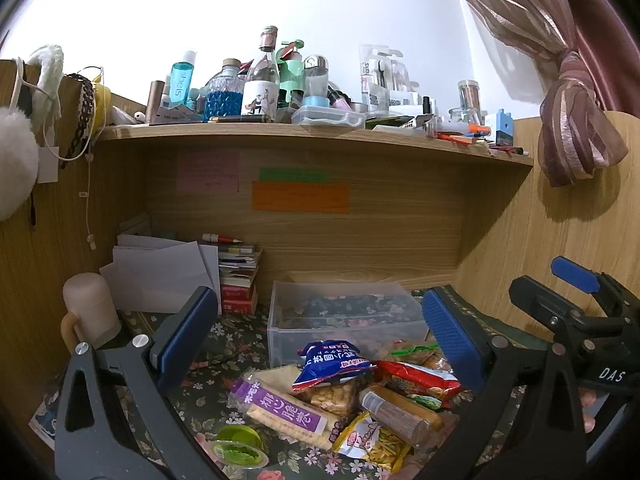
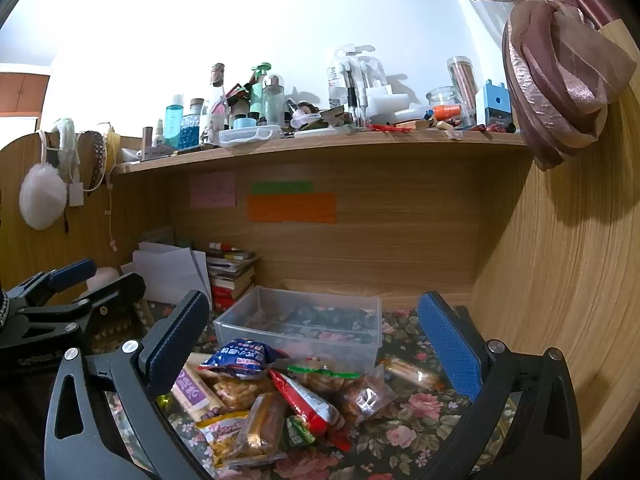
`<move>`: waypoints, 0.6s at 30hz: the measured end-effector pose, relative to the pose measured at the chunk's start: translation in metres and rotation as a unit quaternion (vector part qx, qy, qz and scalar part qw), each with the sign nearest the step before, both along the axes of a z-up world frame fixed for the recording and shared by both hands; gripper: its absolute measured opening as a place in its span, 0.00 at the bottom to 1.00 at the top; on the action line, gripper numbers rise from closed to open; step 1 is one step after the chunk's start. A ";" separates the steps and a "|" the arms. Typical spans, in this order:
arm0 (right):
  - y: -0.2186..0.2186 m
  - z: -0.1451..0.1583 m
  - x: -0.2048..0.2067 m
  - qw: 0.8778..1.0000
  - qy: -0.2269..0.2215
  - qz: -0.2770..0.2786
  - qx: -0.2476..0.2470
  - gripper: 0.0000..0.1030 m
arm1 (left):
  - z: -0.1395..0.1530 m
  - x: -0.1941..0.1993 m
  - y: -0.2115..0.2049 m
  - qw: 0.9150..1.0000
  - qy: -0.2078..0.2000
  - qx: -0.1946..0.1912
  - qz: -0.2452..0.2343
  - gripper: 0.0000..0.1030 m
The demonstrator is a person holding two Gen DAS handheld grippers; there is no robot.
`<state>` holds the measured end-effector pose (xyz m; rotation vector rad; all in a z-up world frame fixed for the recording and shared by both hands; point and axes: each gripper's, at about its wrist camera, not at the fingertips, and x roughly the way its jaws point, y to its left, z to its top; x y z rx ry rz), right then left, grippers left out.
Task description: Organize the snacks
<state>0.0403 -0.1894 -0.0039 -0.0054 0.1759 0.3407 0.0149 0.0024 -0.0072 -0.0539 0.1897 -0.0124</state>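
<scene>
Left wrist view: purple-labelled snack pack (image 1: 282, 410), long axis upper-left to lower-right.

Both wrist cameras sit low and near, side by side, facing the desk's back wall at twelve o'clock. Both views share the snack pile (image 1: 348, 392) and clear plastic bin (image 2: 304, 320).

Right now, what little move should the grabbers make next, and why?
Probably lower the right gripper onto the blue snack bag topping the pile. Both grippers are open and empty, the clear box behind looks empty, and that bag sits free on top.
</scene>
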 end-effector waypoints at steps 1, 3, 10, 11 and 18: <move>0.000 0.000 0.000 1.000 0.000 0.000 0.000 1.00 | 0.000 0.000 0.000 1.000 0.000 0.000 0.000 1.00; 0.000 0.000 0.000 1.000 0.000 0.000 0.000 1.00 | 0.000 0.000 0.000 1.000 -0.001 -0.001 0.000 1.00; -0.001 0.000 0.000 1.000 0.000 0.000 0.002 1.00 | 0.000 0.002 0.001 1.000 -0.004 0.000 0.001 1.00; 0.000 0.001 0.001 1.000 -0.001 -0.001 0.001 1.00 | 0.000 0.003 0.001 1.000 -0.005 0.001 0.001 1.00; -0.001 0.001 0.001 1.000 -0.003 -0.004 0.001 1.00 | 0.002 0.000 -0.001 1.000 -0.008 0.005 0.003 1.00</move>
